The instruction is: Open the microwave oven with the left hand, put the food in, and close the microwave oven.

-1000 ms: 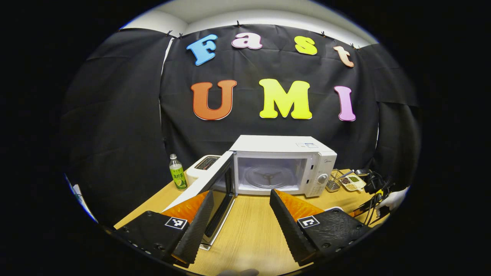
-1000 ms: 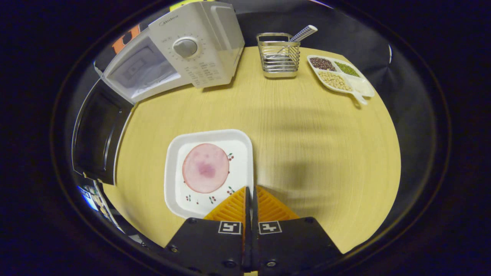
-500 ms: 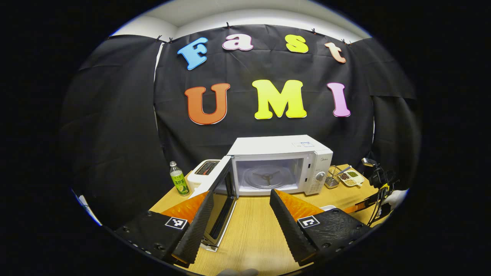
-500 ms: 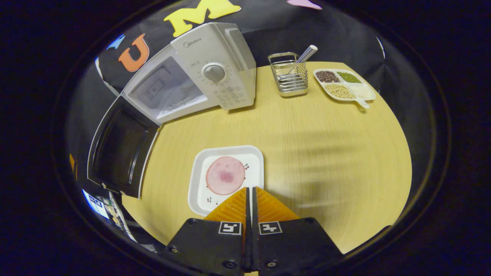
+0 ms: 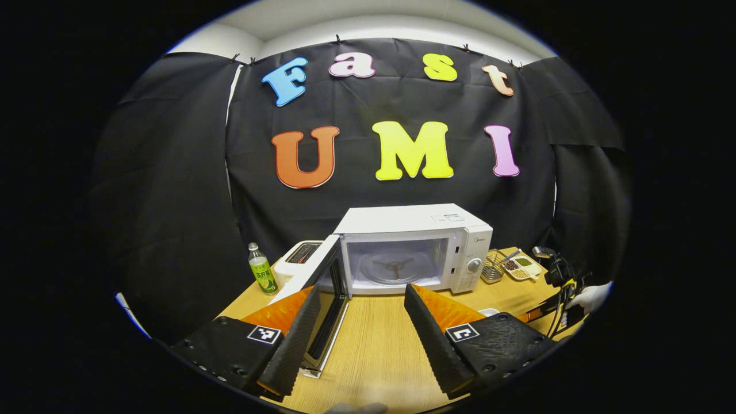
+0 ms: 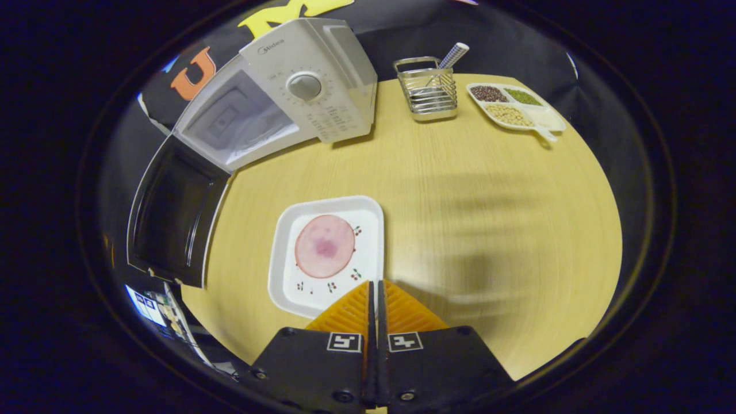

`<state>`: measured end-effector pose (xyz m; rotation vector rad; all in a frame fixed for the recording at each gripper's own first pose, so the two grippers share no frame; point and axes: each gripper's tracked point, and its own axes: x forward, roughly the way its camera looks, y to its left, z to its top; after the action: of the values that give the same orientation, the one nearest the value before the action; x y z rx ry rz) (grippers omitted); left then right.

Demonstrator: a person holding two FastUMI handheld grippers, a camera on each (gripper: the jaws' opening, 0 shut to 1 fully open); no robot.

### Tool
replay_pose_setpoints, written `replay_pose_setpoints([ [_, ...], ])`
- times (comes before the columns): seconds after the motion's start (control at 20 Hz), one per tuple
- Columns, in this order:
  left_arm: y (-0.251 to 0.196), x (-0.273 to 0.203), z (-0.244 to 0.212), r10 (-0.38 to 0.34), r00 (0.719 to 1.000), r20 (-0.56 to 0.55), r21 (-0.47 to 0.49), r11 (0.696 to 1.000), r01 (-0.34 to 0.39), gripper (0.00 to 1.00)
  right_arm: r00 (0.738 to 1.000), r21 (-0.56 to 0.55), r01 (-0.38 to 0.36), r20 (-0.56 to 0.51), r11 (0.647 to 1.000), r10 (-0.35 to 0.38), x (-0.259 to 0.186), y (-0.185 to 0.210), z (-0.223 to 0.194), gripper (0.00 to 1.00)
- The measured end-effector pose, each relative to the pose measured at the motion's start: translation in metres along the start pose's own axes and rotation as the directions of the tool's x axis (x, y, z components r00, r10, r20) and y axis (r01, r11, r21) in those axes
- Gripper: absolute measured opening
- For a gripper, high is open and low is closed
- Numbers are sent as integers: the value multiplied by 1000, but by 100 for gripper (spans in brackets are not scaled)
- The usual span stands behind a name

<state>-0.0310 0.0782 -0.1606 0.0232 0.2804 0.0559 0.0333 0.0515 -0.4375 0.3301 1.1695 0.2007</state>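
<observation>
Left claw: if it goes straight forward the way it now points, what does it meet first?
Probably the open microwave: the left claw aims at its cavity, with bare table between. The open door stands just left; depth is unclear.

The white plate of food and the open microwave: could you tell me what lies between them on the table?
In the right gripper view, only bare wooden tabletop separates the plate from the microwave.

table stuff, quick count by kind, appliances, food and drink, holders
Appliances: 2, the microwave with its door open, and the toaster.
Food and drink: 3, the plate with a meat slice, the bean tray, the bottle.
Holders: 1, the wire caddy.
Total: 6
</observation>
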Motion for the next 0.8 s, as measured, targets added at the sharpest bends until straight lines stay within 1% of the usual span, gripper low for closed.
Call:
replay_pose_setpoints([
  [0.1,1,1,-1,2,1000,0,-6,1000,-2,89,1000,-4,17,-12,1000,-17,2,-3,0,4],
  [0.2,3,2,-3,2,1000,-3,-13,1000,-2,89,998,-2,23,-51,1000,-23,6,-3,-6,4],
  [0.35,4,5,-6,0,1000,-4,-20,1000,0,88,996,-1,33,-80,999,-33,11,-2,-8,5],
  [0.55,10,8,-8,2,1000,-5,-36,999,-3,89,988,0,61,-141,998,-61,19,0,-15,6],
  [0.6,11,9,-10,3,1000,-6,-39,999,-3,89,987,-6,70,-142,998,-70,19,-1,-13,7],
  [0.65,12,10,-11,4,1000,-7,-43,999,-5,89,985,-17,79,-151,997,-81,20,-2,-14,2],
  [0.7,13,11,-12,4,1000,-11,-50,999,-5,89,982,-25,92,-163,995,-95,19,-1,-14,7],
  [0.8,15,13,-17,6,1000,-20,-61,998,-7,89,979,-45,114,-167,992,-120,21,1,-13,7],
])
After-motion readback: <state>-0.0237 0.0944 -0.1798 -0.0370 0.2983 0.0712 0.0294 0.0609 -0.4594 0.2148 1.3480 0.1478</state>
